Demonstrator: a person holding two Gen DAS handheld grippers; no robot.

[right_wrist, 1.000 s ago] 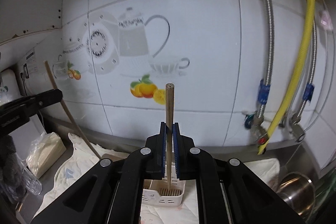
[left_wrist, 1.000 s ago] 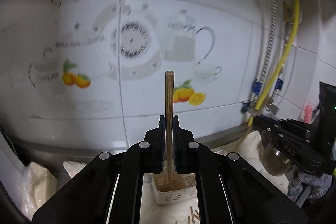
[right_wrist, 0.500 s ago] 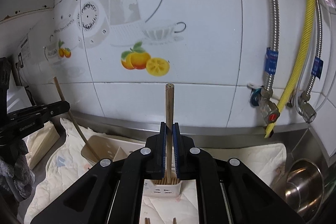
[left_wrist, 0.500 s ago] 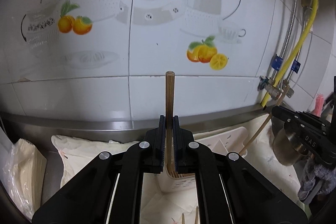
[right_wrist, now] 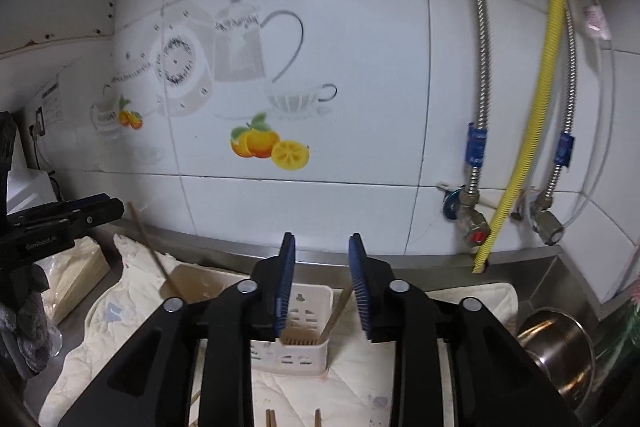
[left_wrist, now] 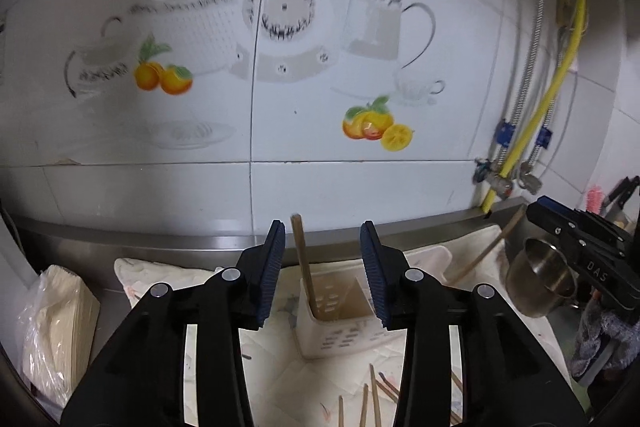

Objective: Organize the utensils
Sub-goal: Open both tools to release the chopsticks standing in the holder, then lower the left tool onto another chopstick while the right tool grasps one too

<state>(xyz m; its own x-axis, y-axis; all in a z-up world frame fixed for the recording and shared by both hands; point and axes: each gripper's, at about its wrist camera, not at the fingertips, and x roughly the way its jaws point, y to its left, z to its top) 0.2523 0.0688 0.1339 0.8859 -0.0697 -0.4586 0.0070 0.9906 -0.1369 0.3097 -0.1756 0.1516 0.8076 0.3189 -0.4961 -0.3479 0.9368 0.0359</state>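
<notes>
White plastic holder (left_wrist: 340,315) stands on the pale cloth (left_wrist: 168,275) at the back of the steel counter, right under both grippers; that placing lets each chopstick fall straight in from above.

Left gripper (left_wrist: 322,275): fingers spread and widening, nothing pinched. One wooden chopstick (left_wrist: 305,267) stands between them without touching either pad, lower end inside the holder, top tilted slightly left. Reads as just let go over the opening.

Right gripper (right_wrist: 321,287): fingers also apart and opening, pads bare. A second chopstick (right_wrist: 335,315) leans at a slant in the right end of the holder, free of the pads. From the left wrist view a slanted stick near the right gripper may be this same one; the edge of the view is too warped to be sure.

Holder contents: the right wrist view shows a row of stick ends along the front edge, so several are likely in already. It has slotted sides, presumably for draining.

Loose chopsticks (left_wrist: 372,399) lie on the cloth in front of the holder, not yet collected. A steel pot (right_wrist: 556,351) sits on the right; whether anything is in it cannot be seen.
</notes>
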